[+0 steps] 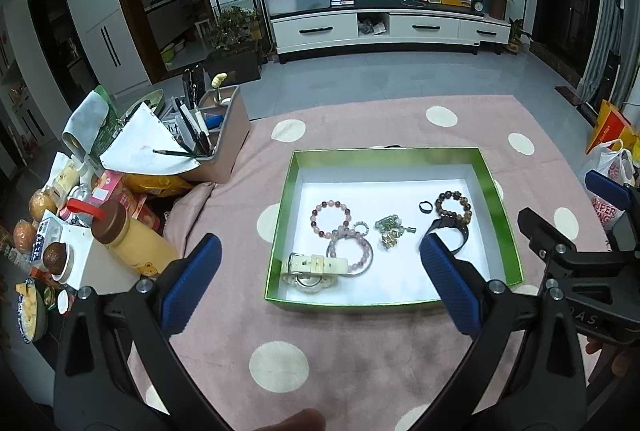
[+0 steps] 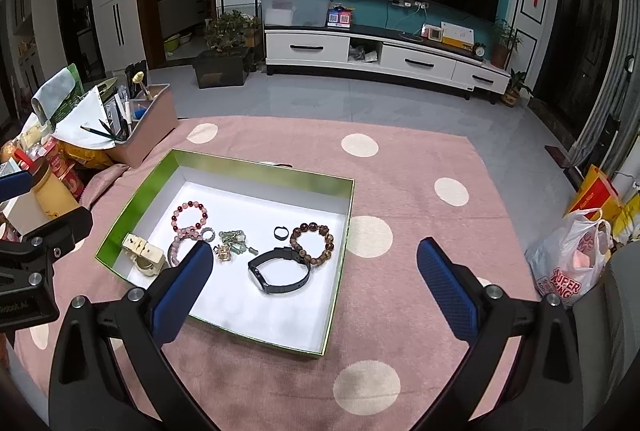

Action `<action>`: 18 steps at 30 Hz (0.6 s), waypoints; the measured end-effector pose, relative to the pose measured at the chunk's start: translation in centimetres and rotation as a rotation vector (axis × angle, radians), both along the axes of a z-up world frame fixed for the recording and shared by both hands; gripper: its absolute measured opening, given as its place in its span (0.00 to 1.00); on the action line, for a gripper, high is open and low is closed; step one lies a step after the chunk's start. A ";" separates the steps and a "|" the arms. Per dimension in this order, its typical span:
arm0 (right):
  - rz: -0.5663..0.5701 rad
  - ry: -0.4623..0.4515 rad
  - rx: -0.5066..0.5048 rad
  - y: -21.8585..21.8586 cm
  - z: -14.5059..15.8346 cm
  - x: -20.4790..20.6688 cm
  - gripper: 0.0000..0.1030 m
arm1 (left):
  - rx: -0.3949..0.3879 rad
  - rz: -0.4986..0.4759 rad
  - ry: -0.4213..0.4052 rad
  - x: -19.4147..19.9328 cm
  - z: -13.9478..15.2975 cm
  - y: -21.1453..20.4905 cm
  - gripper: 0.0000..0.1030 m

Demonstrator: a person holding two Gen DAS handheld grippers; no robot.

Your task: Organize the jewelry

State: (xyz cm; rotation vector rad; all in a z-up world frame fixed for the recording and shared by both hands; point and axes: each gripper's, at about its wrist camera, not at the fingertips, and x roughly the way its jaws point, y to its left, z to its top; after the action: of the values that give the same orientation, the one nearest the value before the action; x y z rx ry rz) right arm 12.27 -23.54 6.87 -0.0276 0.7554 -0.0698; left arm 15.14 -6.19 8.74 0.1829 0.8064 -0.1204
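Pink dotted cloth (image 2: 400, 171) holds jewelry box (image 2: 256, 173); left gripper (image 1: 320, 251), right gripper (image 2: 314, 259) both spread.

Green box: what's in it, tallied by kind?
In the green box:
Beaded bracelets: 3 (red-pink, pale pink, brown)
Watches or bands: 2 (cream, black)
Small black ring: 1
Charm cluster: 1
Total: 7

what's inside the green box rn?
Green box: pink bead bracelets, cream watch, charm cluster, small black ring, brown bead bracelet, black band. Gripper finger covers part of one bracelet.
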 end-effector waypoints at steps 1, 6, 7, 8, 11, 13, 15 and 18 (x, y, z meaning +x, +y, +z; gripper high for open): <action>0.000 -0.001 -0.001 0.1 0.0 -0.1 0.99 | 0.001 0.001 -0.001 0.0 0.0 0.0 0.98; 0.006 -0.011 -0.010 0.6 0.4 -0.2 0.99 | 0.003 0.004 -0.001 0.0 0.1 0.3 0.98; 0.007 -0.011 -0.010 0.6 0.4 -0.2 0.99 | 0.005 0.006 -0.001 0.1 0.1 0.4 0.98; 0.007 -0.011 -0.010 0.7 0.4 -0.1 0.99 | 0.008 0.007 0.000 0.1 0.0 0.4 0.98; 0.006 -0.009 -0.008 0.8 0.4 -0.1 0.99 | 0.014 0.007 0.002 0.4 -0.2 0.4 0.98; 0.007 -0.005 -0.007 0.9 0.3 0.1 0.99 | 0.017 0.008 0.003 0.5 -0.3 0.4 0.98; 0.008 -0.003 -0.008 1.0 0.2 0.3 0.99 | 0.017 0.008 0.005 0.6 -0.4 0.5 0.98; 0.009 -0.001 -0.010 1.1 0.1 0.4 0.99 | 0.019 0.011 0.007 0.8 -0.5 0.5 0.98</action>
State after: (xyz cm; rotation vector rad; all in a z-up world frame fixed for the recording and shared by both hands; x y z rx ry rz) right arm 12.64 -22.46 6.98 -0.0404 0.7541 -0.0648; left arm 15.90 -5.72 8.21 0.1965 0.8158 -0.1034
